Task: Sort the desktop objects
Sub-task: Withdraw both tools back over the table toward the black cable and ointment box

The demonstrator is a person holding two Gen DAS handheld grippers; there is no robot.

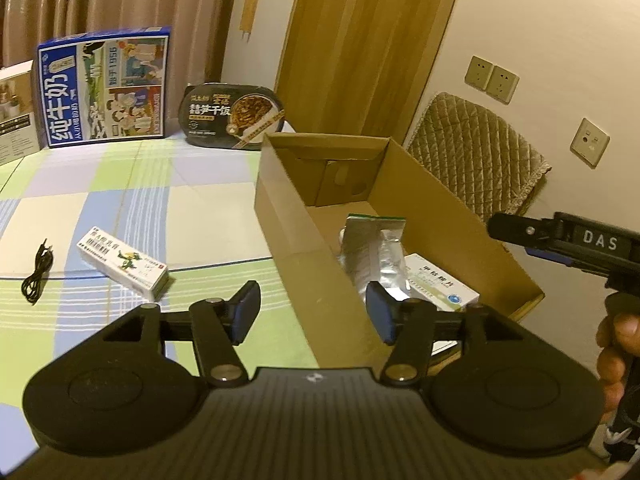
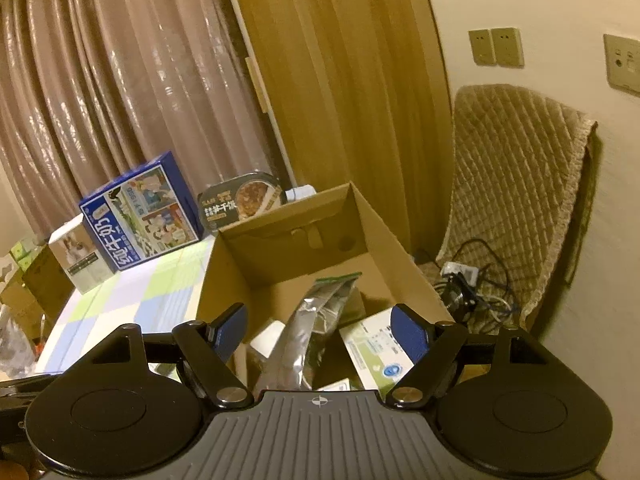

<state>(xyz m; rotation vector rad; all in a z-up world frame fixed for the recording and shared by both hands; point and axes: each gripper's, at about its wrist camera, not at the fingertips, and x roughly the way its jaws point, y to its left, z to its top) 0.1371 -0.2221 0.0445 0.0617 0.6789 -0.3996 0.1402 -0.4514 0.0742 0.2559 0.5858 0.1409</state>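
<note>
An open cardboard box [image 1: 298,216] stands on the checked tablecloth and holds a silver foil pouch [image 1: 374,248] and a white-green medicine box [image 1: 436,280]. My left gripper [image 1: 314,312] is open and empty, straddling the box's near left wall. A small white-green ointment box [image 1: 124,262] and a black cable [image 1: 36,272] lie on the cloth to its left. My right gripper [image 2: 320,334] is open and empty above the box, over the foil pouch [image 2: 308,328] and medicine box [image 2: 372,350]. The right gripper also shows at the right edge of the left wrist view [image 1: 568,240].
A blue milk carton box [image 1: 106,88], a black instant rice bowl [image 1: 234,116] and a white box [image 1: 14,112] stand along the curtain at the back. A quilted chair [image 2: 516,192] with cables [image 2: 468,280] on its seat is right of the cardboard box [image 2: 304,240].
</note>
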